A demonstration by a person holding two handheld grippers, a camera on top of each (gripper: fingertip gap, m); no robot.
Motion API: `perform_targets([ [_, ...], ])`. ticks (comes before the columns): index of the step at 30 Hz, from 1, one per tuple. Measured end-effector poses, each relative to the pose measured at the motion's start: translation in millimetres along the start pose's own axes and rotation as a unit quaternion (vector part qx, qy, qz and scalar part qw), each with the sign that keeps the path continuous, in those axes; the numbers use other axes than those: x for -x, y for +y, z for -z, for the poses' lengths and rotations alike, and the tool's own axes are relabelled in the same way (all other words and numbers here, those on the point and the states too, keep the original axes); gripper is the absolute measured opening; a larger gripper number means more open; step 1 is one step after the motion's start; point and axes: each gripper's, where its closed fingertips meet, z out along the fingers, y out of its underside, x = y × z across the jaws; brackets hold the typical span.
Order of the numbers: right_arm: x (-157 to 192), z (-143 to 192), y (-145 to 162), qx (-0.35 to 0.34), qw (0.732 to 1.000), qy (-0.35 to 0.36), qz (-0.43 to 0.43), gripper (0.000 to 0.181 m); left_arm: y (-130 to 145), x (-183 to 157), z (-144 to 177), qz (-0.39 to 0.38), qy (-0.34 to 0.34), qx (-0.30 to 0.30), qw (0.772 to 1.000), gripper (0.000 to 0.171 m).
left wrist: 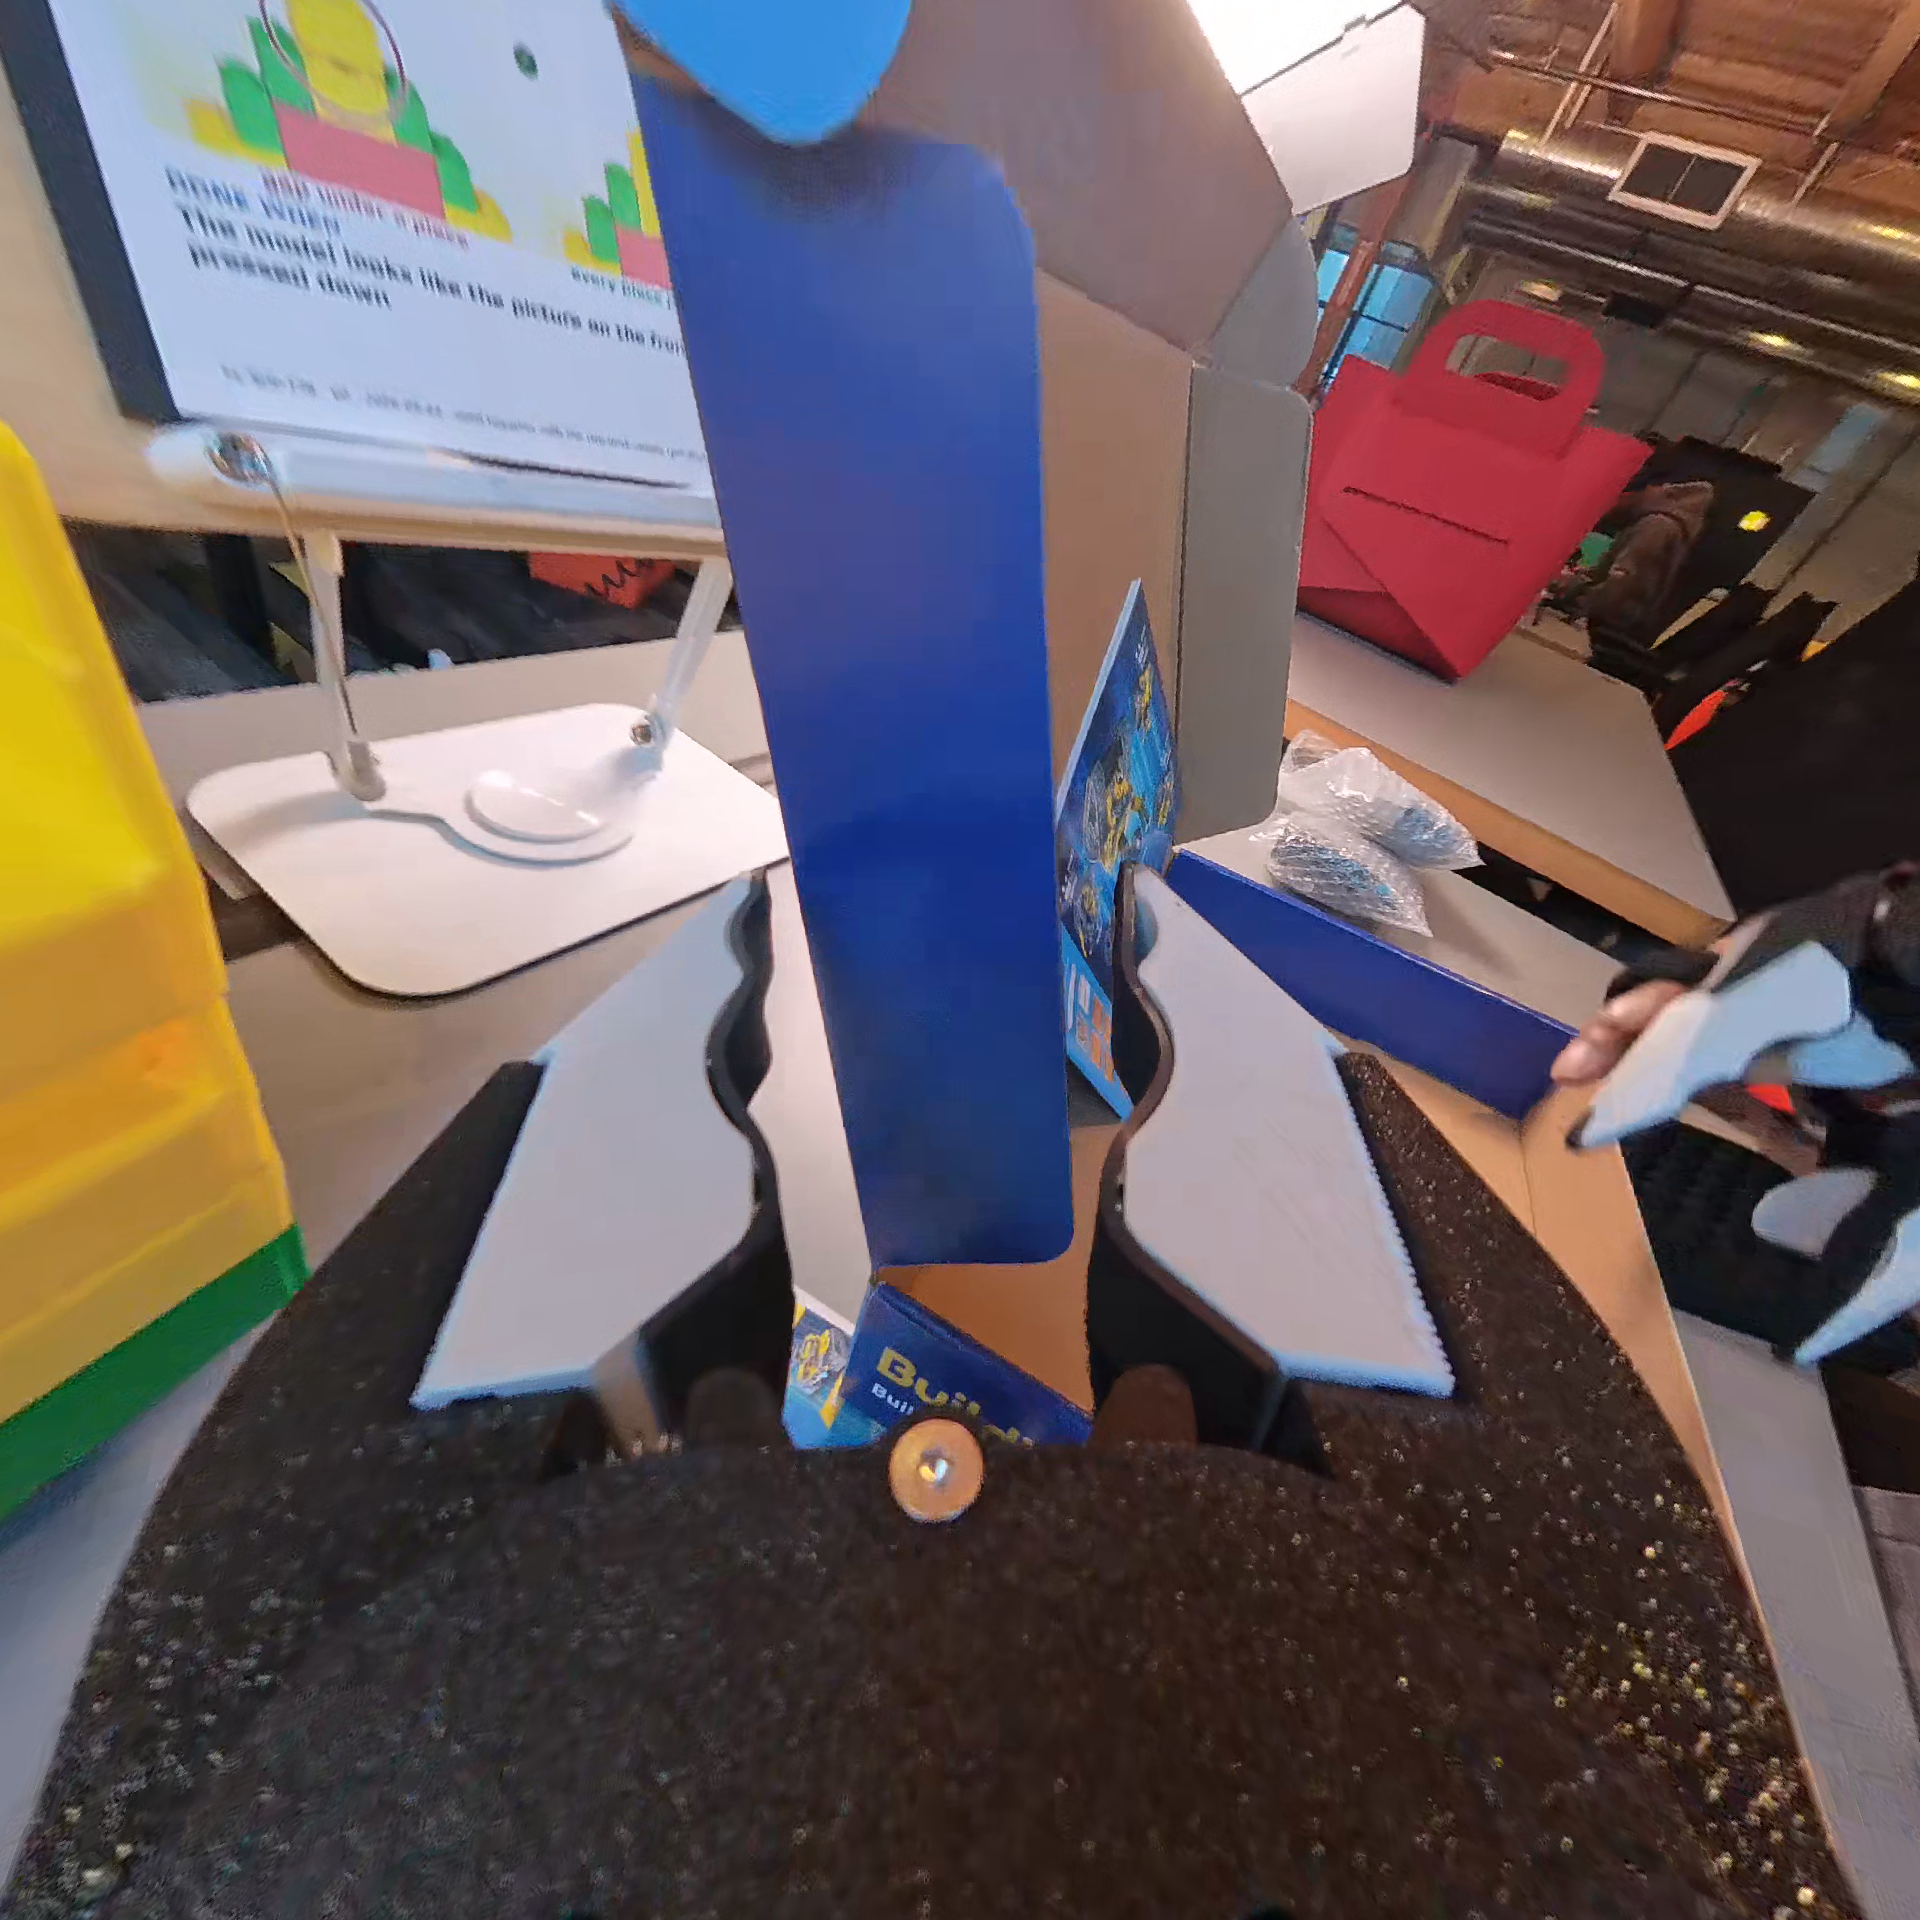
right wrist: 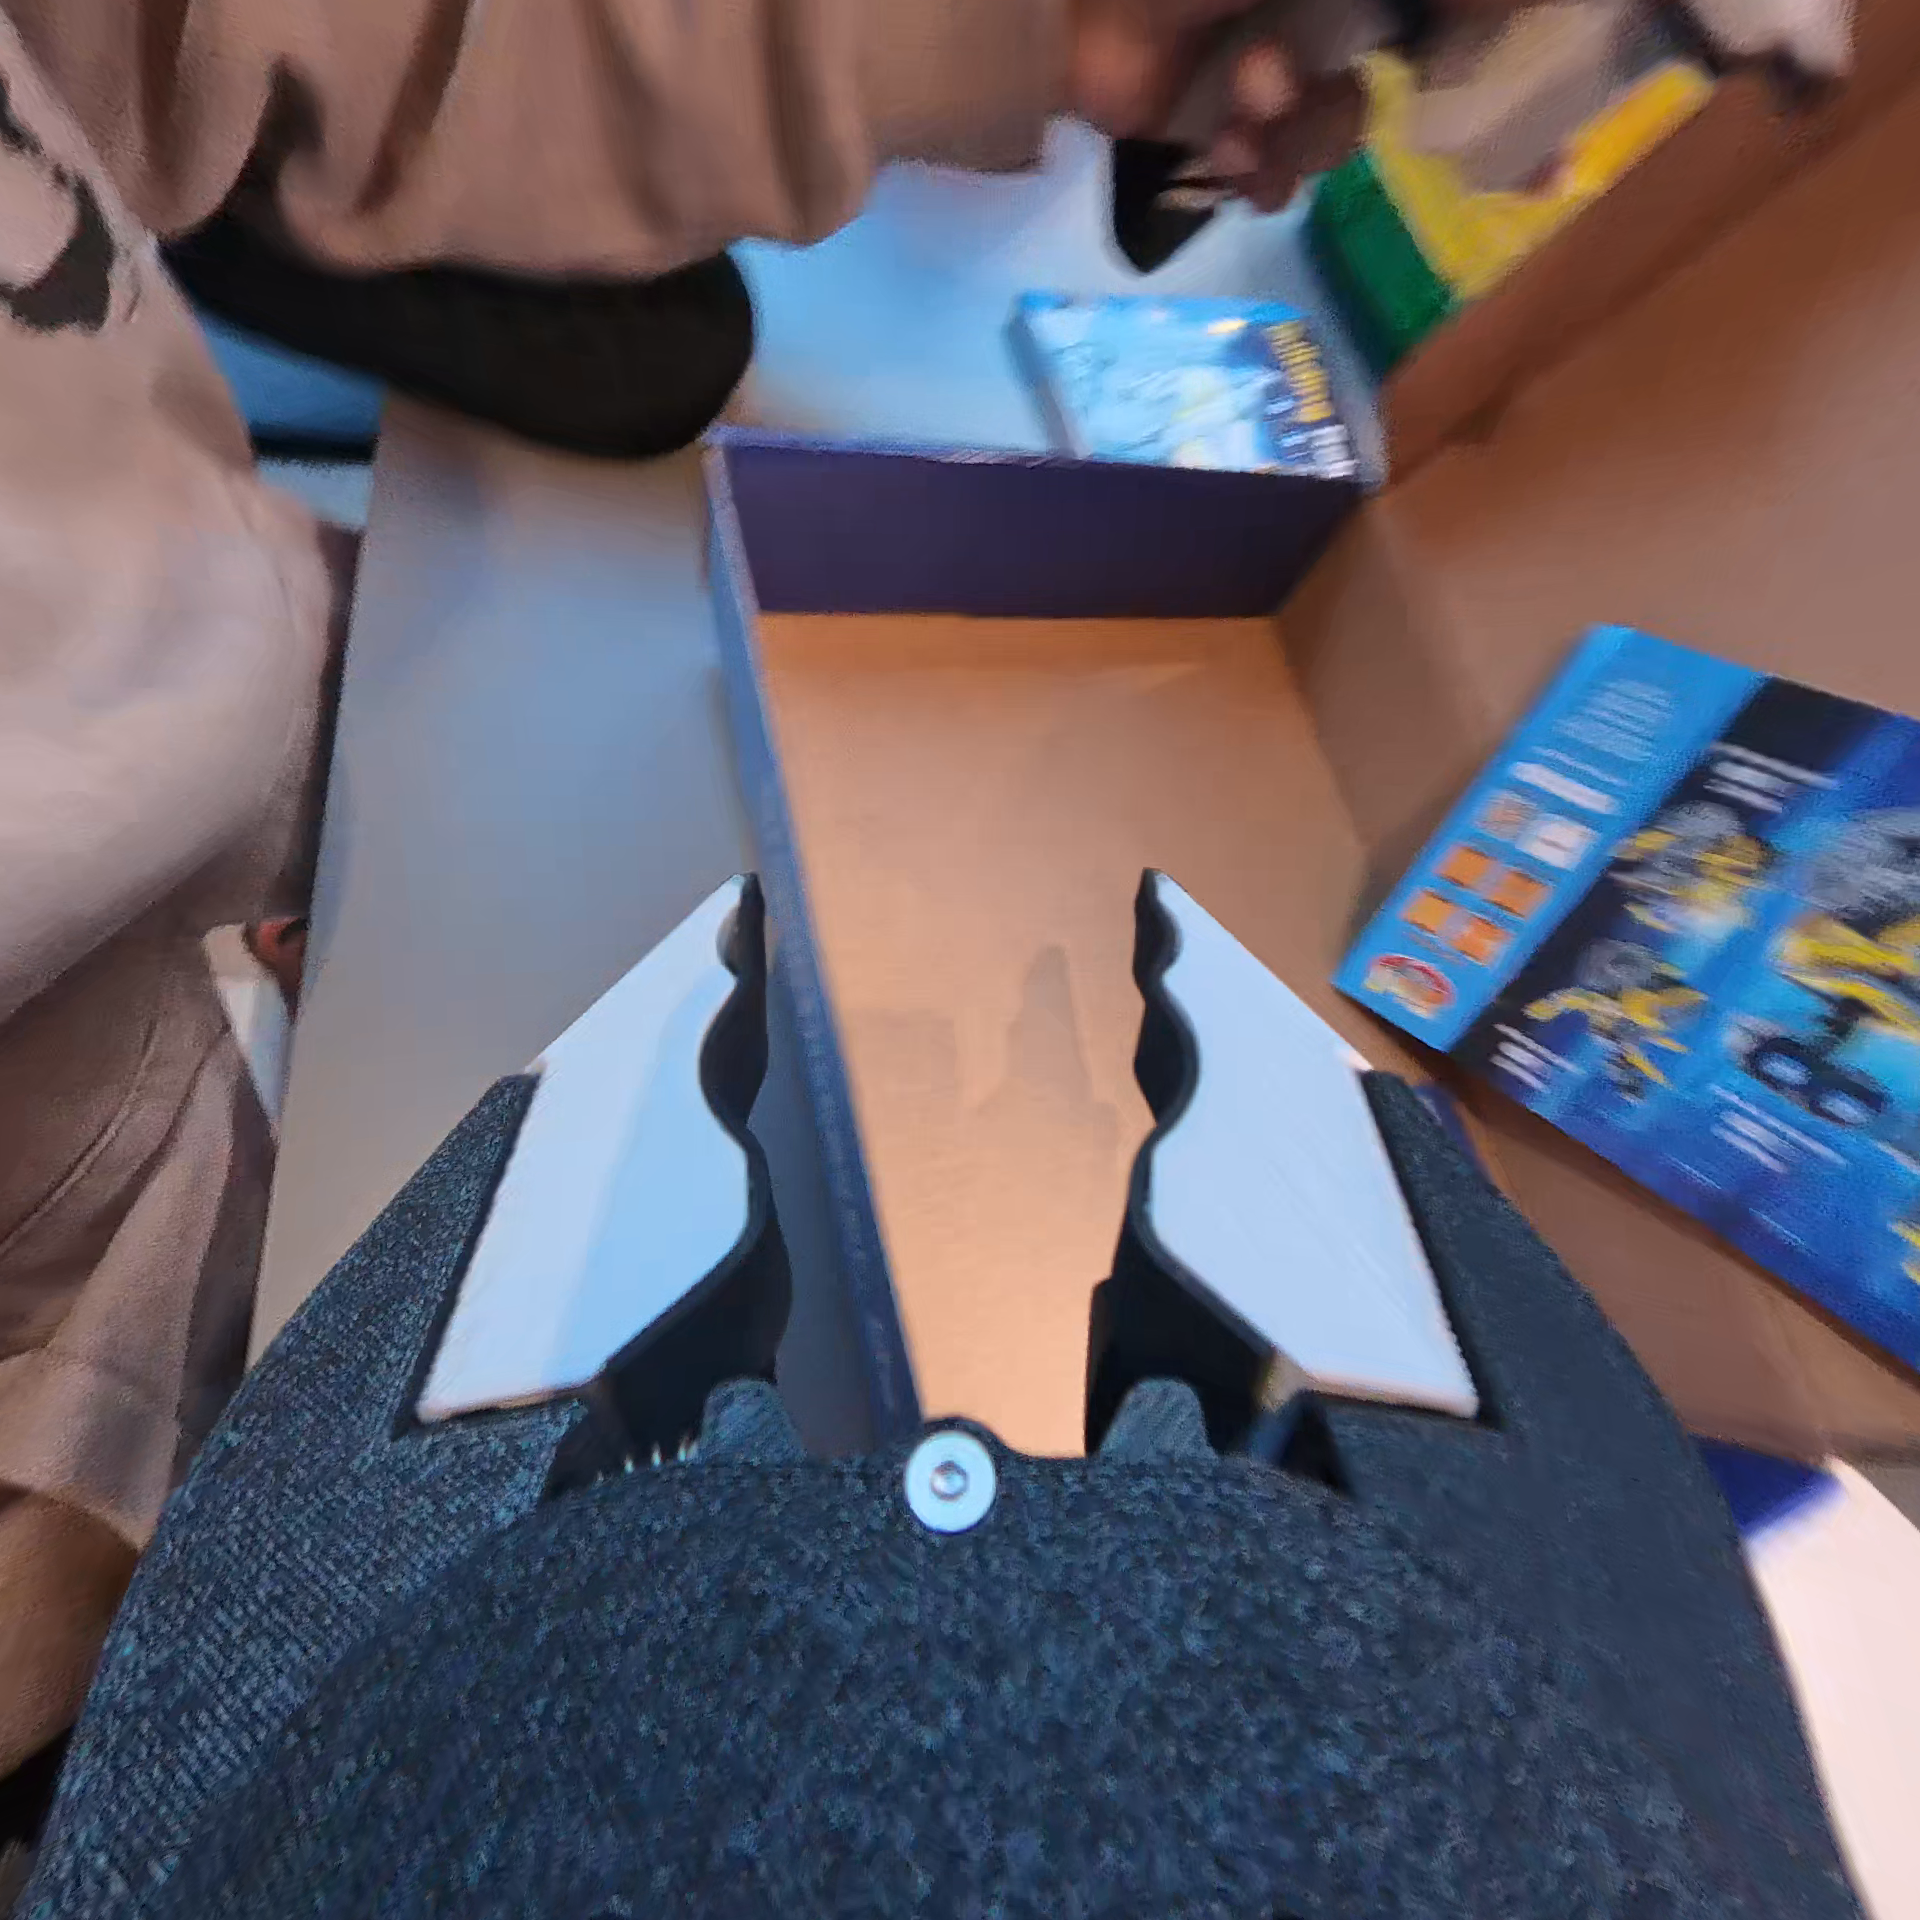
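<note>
left gripper (left wrist: pixel 940 914) spread wide, upright blue box flap (left wrist: pixel 894 675) standing between its fingers untouched, right gripper (right wrist: pixel 951 914) spread wide, straddling blue side wall (right wrist: pixel 821 1091) of open cardboard box (right wrist: pixel 1039 883), booklet (right wrist: pixel 1683 935) beside it

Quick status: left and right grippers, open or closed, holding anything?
Left gripper: open, straddling the upright blue box flap, not clamped.
Right gripper: open, holding nothing, astride the blue box wall.

Dark blue box flap (left wrist: pixel 894 727), brown cardboard interior (right wrist: pixel 1039 831), red bag (left wrist: pixel 1455 499), yellow-green bin (left wrist: pixel 94 987)
</note>
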Motion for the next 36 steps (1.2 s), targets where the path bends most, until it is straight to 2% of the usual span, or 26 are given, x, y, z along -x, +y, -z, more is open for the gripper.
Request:
perform_targets([
  [2,-25,16,-3,-0.033,0.998,0.047,-0.027,0.074,-2,-9,9,-0.027,-0.011,0.007,1.000,0.063],
  [4,-49,28,-3,-0.045,0.994,0.089,-0.045,0.072,8,-21,12,-0.048,-0.013,0.035,0.998,0.066],
  [8,-125,48,8,0.003,0.975,0.222,-0.018,0.073,47,-18,6,-0.109,-0.061,0.082,0.989,0.066],
  [10,-170,53,12,0.039,0.957,0.286,-0.009,0.087,58,-14,0,-0.118,-0.069,0.075,0.988,0.051],
  [12,-205,52,14,0.062,0.940,0.335,-0.002,0.097,58,-14,-1,-0.109,-0.060,0.054,0.991,0.050],
  [14,-233,50,19,0.088,0.917,0.389,0.010,0.096,57,-15,2,-0.097,-0.043,0.051,0.993,0.045],
  [16,-247,42,28,0.124,0.899,0.419,0.020,0.096,54,-9,9,-0.108,-0.057,0.032,0.992,0.011],
  [19,-247,24,35,0.145,0.890,0.430,0.044,0.093,56,-13,11,-0.108,-0.046,0.025,0.993,0.012],
  [20,-246,24,34,0.144,0.887,0.435,0.060,0.087,55,-12,12,-0.112,-0.048,0.026,0.992,0.012],
  [21,-244,28,30,0.137,0.887,0.436,0.075,0.069,55,-11,12,-0.116,-0.052,0.027,0.992,0.011],
  [22,-233,24,26,0.120,0.908,0.395,0.078,0.050,55,-10,13,-0.117,-0.055,0.026,0.991,0.010],
  [23,-220,20,23,0.095,0.929,0.351,0.067,0.043,55,-9,13,-0.115,-0.056,0.025,0.991,0.010],
  [25,-173,9,21,0.068,0.973,0.208,0.076,0.030,54,-7,14,-0.113,-0.061,0.021,0.992,0.010],
  [28,-93,21,12,0.007,0.998,0.015,0.054,0.033,53,-5,14,-0.122,-0.069,0.018,0.990,0.010],
  [29,-80,29,17,0.022,0.999,-0.017,0.031,0.042,53,-5,14,-0.126,-0.070,0.017,0.989,0.010],
  [31,-84,45,35,0.070,0.997,0.022,0.037,0.050,52,-3,14,-0.127,-0.076,0.013,0.989,0.010],
  [32,-88,52,40,0.077,0.995,0.049,0.051,0.048,52,-3,15,-0.126,-0.078,0.012,0.989,0.011],
  [34,-83,59,36,0.055,0.996,0.051,0.043,0.035,51,0,15,-0.128,-0.084,0.010,0.988,0.010],
  [36,-77,63,17,0.007,0.999,0.044,0.007,0.036,51,1,16,-0.124,-0.084,0.008,0.989,0.010],
])
